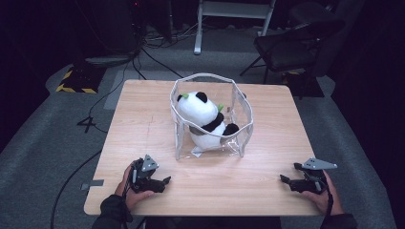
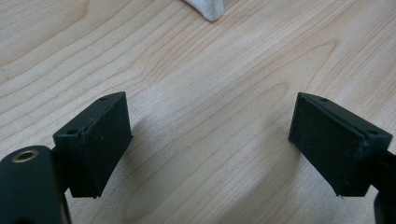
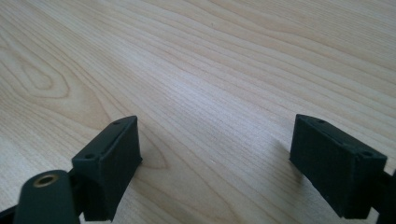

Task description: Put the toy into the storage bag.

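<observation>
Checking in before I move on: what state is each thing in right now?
left gripper: open, empty, resting on the table.
right gripper: open, empty, on the table.
clear bag: upright, mouth open.
panda plush: inside the bag, untouched.

You have one plush panda (image 1: 204, 114) inside one clear plastic bag (image 1: 243, 125) on one wooden table (image 1: 143, 129). You hold two grippers: left gripper (image 1: 165, 181), right gripper (image 1: 282, 178).

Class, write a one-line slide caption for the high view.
Toy panda sits in a clear bag mid-table, left tool and right tool resting open near the front edge.
</observation>
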